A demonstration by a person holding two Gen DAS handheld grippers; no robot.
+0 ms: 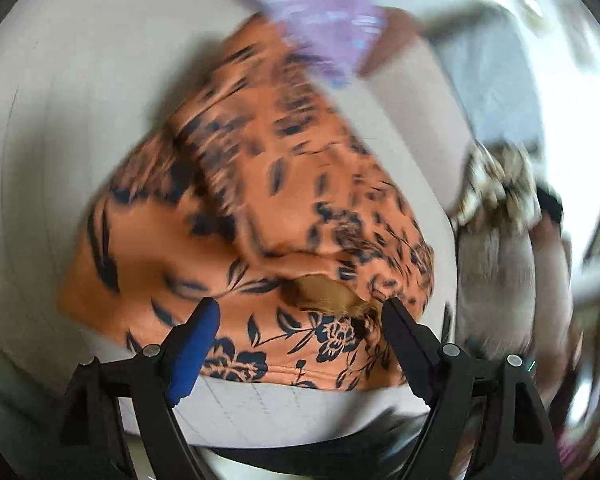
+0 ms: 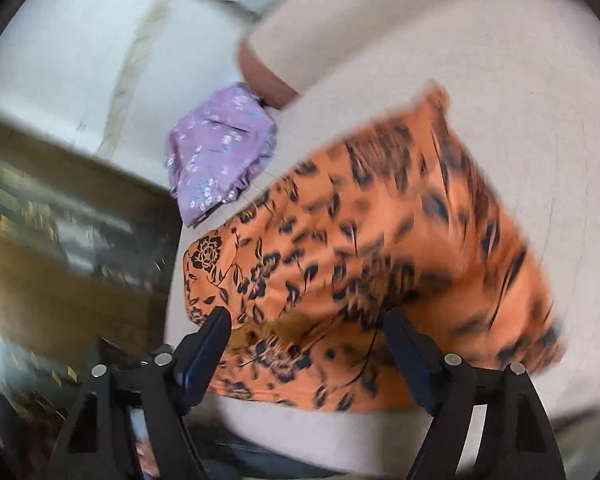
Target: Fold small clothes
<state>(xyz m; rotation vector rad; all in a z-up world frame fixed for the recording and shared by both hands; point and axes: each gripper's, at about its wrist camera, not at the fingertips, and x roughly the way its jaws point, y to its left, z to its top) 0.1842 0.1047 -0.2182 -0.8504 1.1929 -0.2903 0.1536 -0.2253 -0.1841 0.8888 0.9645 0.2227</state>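
Orange floral garment [image 1: 260,200] on the table [image 1: 60,120], beneath both wide-spread, empty pairs of fingers [image 1: 198,336].

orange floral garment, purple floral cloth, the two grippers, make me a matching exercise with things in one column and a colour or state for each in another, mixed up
Things:
1. orange garment with dark blue flower print
2. small purple cloth with pale flowers
3. left gripper
4. inner lining patch of the orange garment

Colour or state:
A. plain golden brown
B. open, fingers spread over the garment's near edge
C. lies crumpled at the far end of the orange garment
D. spread across the pale table, partly folded

Pairs: 1-D, 2-C, 3-B, 4-A
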